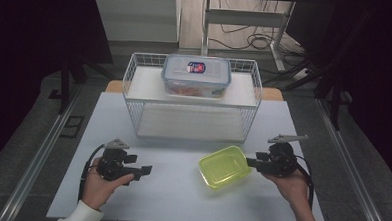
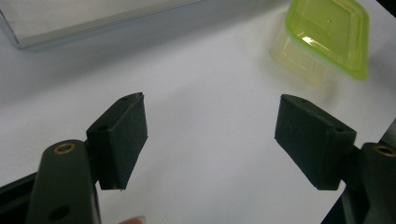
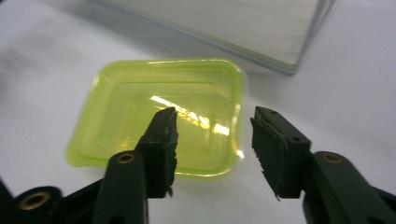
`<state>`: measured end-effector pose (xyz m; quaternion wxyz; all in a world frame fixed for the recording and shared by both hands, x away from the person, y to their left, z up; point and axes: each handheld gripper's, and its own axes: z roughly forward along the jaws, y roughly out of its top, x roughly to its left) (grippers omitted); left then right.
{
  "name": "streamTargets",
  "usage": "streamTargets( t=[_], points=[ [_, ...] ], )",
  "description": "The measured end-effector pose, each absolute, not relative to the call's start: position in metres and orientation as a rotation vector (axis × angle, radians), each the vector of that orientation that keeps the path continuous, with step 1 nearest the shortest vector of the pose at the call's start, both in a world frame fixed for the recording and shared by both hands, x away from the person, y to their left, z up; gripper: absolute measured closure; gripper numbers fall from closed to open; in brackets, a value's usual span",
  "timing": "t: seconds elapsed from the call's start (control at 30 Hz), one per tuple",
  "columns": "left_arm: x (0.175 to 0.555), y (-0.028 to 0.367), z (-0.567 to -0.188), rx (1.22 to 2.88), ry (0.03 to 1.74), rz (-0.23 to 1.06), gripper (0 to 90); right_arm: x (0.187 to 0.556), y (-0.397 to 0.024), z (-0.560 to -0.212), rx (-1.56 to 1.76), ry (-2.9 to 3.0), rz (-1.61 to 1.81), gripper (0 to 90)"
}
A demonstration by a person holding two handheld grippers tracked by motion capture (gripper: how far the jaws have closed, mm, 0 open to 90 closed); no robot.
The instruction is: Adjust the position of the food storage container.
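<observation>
**Right gripper at the rim of the yellow-green container, left gripper in the clear**

The right gripper (image 1: 250,162) sits at the right-hand edge of the yellow-green container (image 1: 225,166), jaws pointing across the table toward it. In the right gripper view its jaws stand partly apart with the container's near rim (image 3: 205,173) just ahead of them; whether the pads touch the rim cannot be told, and nothing is clamped.

The left gripper (image 1: 142,171) rests low on the white table (image 1: 180,200), well apart from the container. Its jaws are spread wide and hold nothing; bare tabletop lies between and ahead of them, with the container (image 2: 327,39) farther off, up and to the right.

Beyond both grippers stands a wire basket rack (image 1: 192,98), its front edge near the container's far corner. A lidded clear box (image 1: 196,76) sits on top of the rack.
</observation>
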<state>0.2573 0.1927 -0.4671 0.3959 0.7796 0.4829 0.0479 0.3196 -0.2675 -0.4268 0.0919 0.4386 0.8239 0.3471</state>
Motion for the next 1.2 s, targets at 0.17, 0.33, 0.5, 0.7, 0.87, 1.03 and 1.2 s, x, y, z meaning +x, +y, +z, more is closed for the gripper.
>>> streamTargets(
  t=[0.17, 0.33, 0.5, 0.7, 0.87, 1.03, 1.2],
  points=[
    [0.258, 0.190, -0.469, 1.998, 1.226, 0.111, 24.6, 0.336, -0.272, -0.429, 1.335, 2.420, 0.966, 71.3],
    [0.258, 0.190, -0.470, 2.006, 1.225, 0.109, 24.3, 0.349, -0.271, -0.441, 1.323, 2.441, 0.827, 88.4],
    [0.258, 0.193, -0.470, 2.000, 1.232, 0.115, 24.1, 0.352, -0.262, -0.460, 1.279, 2.494, 0.681, 89.2],
    [0.257, 0.196, -0.467, 1.992, 1.231, 0.117, 23.7, 0.350, -0.255, -0.471, 1.248, 2.546, 0.602, 89.2],
    [0.258, 0.197, -0.468, 1.992, 1.234, 0.120, 23.6, 0.346, -0.255, -0.472, 1.247, 2.570, 0.602, 89.2],
    [0.258, 0.195, -0.469, 2.001, 1.233, 0.114, 23.5, 0.343, -0.254, -0.471, 1.242, 2.586, 0.610, 89.3],
    [0.258, 0.197, -0.469, 1.998, 1.233, 0.115, 23.5, 0.340, -0.250, -0.471, 1.240, 2.617, 0.629, 89.3]
  ],
)
